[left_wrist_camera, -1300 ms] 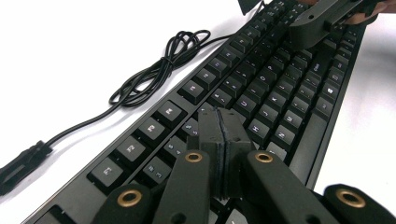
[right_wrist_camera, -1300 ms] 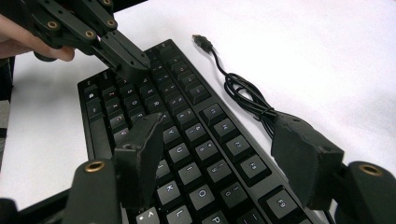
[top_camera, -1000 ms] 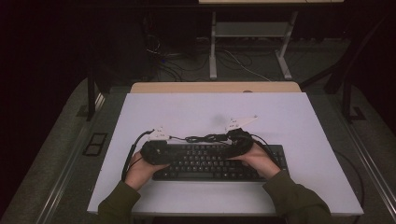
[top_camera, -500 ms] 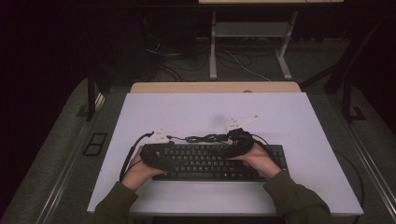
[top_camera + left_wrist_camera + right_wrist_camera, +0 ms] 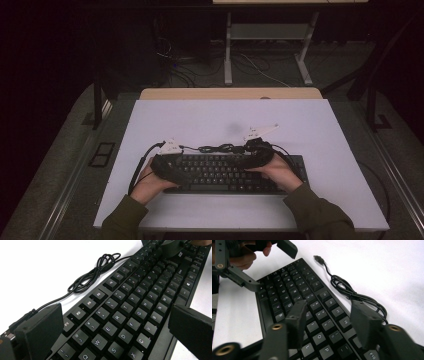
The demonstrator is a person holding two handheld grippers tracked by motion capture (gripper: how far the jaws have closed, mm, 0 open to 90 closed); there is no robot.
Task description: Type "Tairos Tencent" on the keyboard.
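Left gripper (image 5: 167, 167): its jaws had just been opening, and now they stood spread wide. One jaw was out past the far edge of the keyboard and the other past the near edge. Nothing was pinched between them.
Right gripper (image 5: 257, 155): its jaws had just been closing, but they were only partway in. They hung above the keys and did not squeeze anything.
Keyboard (image 5: 130, 307): it lay flat on the table, right under both grippers. The letter keys sat between the left gripper's jaws. In the right gripper view, the keys near O and P sat between that gripper's jaws.
Cord (image 5: 95, 272): it was bunched in a loose loop on the table, just past the far edge of the keyboard, on the far-jaw side of the left gripper. Its plug (image 5: 318, 258) lay loose on the table, not plugged into anything.
Table (image 5: 210, 120): white and flat, with the keyboard near the person's side.
Hands: one hand held each gripper, both low over the keyboard.
What changed: the left gripper let its jaws go wide, and the right one drew its jaws closer.
What that means: I think the left gripper had let go, so the keyboard was resting where it was put. The right one may be getting ready to pick at something small.
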